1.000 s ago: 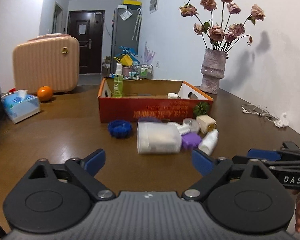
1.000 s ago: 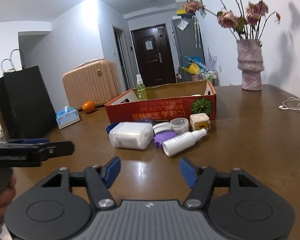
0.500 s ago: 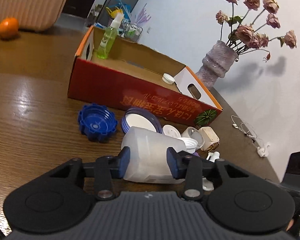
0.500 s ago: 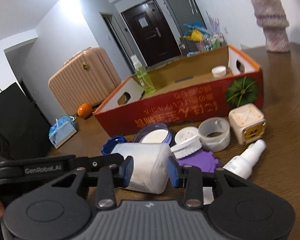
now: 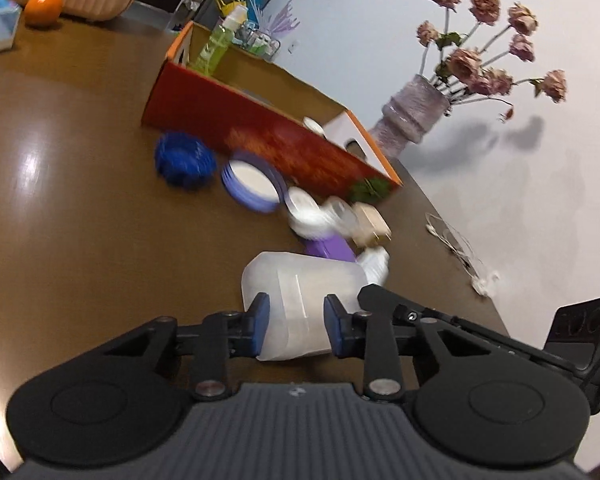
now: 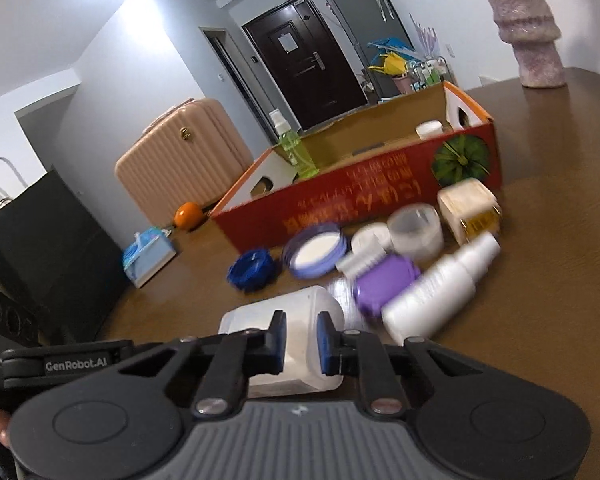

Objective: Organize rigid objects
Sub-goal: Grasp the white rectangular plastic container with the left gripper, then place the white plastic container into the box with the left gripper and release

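Both tools clamp one translucent white plastic jug (image 5: 300, 300): the left tool (image 5: 293, 326) and the right tool (image 6: 302, 340) each pinch its body, fingers partly closed. The jug lies on its side on the brown wooden desk (image 5: 80, 220), long axis towards the red cardboard box (image 6: 360, 204) beyond. It looks light, stiff and slick; mid-body suits gripping.
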Motion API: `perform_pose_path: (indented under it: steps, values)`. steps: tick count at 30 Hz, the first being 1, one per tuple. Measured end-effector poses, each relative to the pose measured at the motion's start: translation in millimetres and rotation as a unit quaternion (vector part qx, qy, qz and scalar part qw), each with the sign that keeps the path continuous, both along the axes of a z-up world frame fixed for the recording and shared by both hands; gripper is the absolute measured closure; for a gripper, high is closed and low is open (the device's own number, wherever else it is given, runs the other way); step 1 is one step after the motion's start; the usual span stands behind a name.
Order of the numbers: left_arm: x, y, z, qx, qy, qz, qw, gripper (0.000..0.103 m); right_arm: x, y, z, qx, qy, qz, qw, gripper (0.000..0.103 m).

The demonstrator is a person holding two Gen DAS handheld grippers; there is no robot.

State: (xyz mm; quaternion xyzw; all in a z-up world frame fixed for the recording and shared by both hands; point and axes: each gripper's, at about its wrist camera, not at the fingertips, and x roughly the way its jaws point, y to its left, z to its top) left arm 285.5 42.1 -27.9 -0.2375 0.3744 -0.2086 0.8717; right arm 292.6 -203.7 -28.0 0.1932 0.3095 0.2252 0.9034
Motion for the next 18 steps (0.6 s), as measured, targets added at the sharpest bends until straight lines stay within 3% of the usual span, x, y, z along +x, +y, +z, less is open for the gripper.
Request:
perform_pose_path:
  steps: [5, 11, 18]
  values:
    - [-40, -11, 8, 0.006, -0.016, -0.007, 0.9998, 0.074, -51, -12, -4, -0.001, 0.009, 0.001, 1.0, 0.088]
    - [-56, -23, 17, 0.008, -0.03, -0.006, 0.9995, 0.074, -76, -25, 3, 0.006, -0.006, -0.008, 1.0, 0.088]
    - [-19, -37, 44, 0.03, -0.062, -0.002, 0.9976, 0.074, -54, -31, 22, 0.003, -0.033, -0.012, 0.999, 0.088]
